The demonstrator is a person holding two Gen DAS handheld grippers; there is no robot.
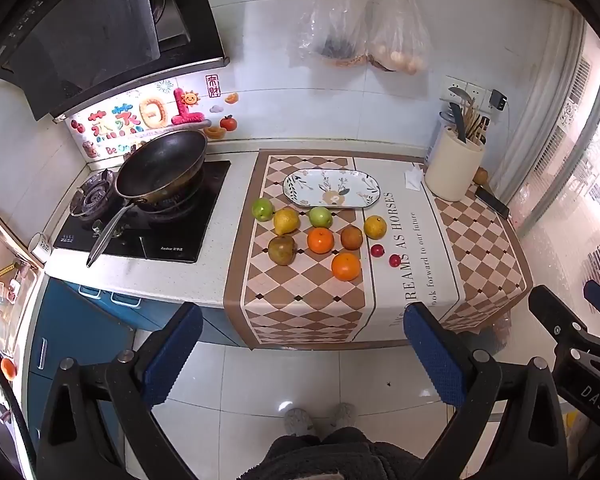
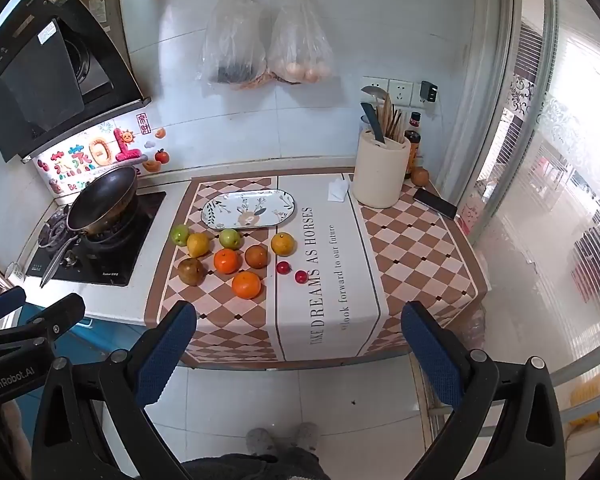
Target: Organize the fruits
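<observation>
The left gripper (image 1: pixel 303 346) has its jaws spread wide with nothing between them. The right gripper (image 2: pixel 299 342) is the same, jaws wide apart and holding nothing. Both hang over the floor, back from the surface (image 1: pixel 220 184), well apart from the fruit.

The oval plate (image 1: pixel 331 188) lies on the checked cloth (image 1: pixel 300 312) and has no fruit on it. All the fruit sits on the cloth just in front of the plate. Closest to the plate are two green apples (image 1: pixel 263 209) (image 1: pixel 320 217), a yellow pear (image 1: pixel 286 221) and a yellow fruit (image 1: pixel 375 227). A little further from the plate are a brown pear (image 1: pixel 282 249), an orange (image 1: pixel 320 240) and a brown round fruit (image 1: pixel 351 237). Furthest from the plate are a second orange (image 1: pixel 345 267) and two small red fruits (image 1: pixel 377 250) (image 1: pixel 395 260).

Left of the plate a black pan (image 1: pixel 162 166) sits on the stove. Right of the plate stands a cream pot of tools (image 1: pixel 454 174), with a phone (image 1: pixel 492 202) near it.

Only the right view shows a dark sauce bottle (image 2: pixel 413 148) behind the cream pot. Each view shows the other gripper at its edge.
</observation>
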